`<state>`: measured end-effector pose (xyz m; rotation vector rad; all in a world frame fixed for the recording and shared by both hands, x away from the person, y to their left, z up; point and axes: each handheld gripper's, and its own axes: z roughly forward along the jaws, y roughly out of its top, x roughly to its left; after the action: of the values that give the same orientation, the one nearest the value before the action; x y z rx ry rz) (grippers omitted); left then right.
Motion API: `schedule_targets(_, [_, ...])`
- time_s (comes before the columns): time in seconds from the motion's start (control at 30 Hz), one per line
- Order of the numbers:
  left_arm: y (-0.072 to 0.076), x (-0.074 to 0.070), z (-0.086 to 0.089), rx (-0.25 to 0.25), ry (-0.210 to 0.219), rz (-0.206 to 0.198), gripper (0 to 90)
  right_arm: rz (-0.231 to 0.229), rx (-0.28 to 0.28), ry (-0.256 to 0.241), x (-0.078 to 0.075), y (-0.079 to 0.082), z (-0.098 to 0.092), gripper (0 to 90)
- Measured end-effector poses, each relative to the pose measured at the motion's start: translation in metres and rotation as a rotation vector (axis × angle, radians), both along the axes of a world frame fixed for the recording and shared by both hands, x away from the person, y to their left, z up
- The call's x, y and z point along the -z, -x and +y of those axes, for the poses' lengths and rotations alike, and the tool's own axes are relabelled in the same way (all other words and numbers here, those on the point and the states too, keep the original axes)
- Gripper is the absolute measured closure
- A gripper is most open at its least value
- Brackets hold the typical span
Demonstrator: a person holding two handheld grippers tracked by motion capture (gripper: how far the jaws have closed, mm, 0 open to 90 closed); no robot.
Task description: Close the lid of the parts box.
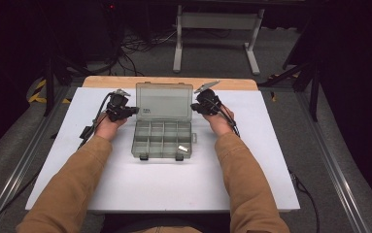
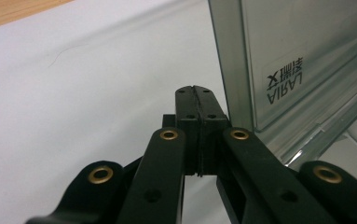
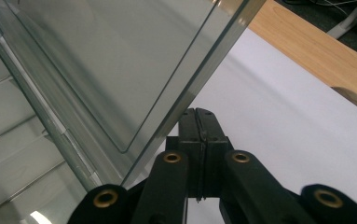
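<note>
A clear plastic organizer box (image 1: 163, 140) with several compartments lies mid-table, its lid (image 1: 164, 101) standing open at the back. A small metal piece (image 1: 182, 148) lies in a front right compartment. My left gripper (image 1: 134, 110) is shut with nothing in it, its tips beside the lid's left edge (image 2: 229, 70). My right gripper (image 1: 193, 108) is shut too, against the lid's right edge (image 3: 199, 88). In the left gripper view the jaws (image 2: 195, 91) meet flat, just left of the lid. In the right gripper view the jaws (image 3: 197, 114) close right under the lid's edge.
The white table top (image 1: 174, 184) has free room in front of the box. A wooden strip (image 1: 106, 81) runs along the far edge. Beyond it stands a white table frame (image 1: 212, 29) on dark floor with cables (image 1: 140, 43).
</note>
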<state>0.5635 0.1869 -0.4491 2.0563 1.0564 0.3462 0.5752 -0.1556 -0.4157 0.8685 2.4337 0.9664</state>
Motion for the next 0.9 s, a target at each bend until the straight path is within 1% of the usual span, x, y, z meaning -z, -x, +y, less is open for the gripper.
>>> schedule_targets(0.1, [0.001, -0.002, 0.001, 0.004, -0.002, -0.003, 89.9, -0.006, -0.004, -0.003, -0.002, 0.001, 0.000, 90.0])
schedule_targets(0.27, [0.003, -0.004, 0.001, 0.009, 0.007, -0.002, 89.9, -0.011, -0.014, -0.007, -0.006, 0.005, -0.001, 90.0])
schedule_targets(0.53, [0.005, -0.008, 0.003, 0.030, -0.006, -0.007, 89.9, -0.023, -0.033, -0.014, -0.013, 0.010, -0.002, 90.0])
schedule_targets(0.57, [0.006, -0.008, 0.003, 0.033, -0.002, -0.002, 89.9, -0.026, -0.037, -0.014, -0.013, 0.011, -0.002, 90.0])
schedule_targets(0.6, [0.006, -0.009, 0.003, 0.034, -0.006, -0.007, 89.9, -0.026, -0.039, -0.015, -0.014, 0.011, -0.002, 90.0])
schedule_targets(0.9, [0.010, -0.012, 0.004, 0.055, -0.011, 0.000, 89.9, -0.036, -0.066, -0.020, -0.020, 0.020, -0.003, 90.0])
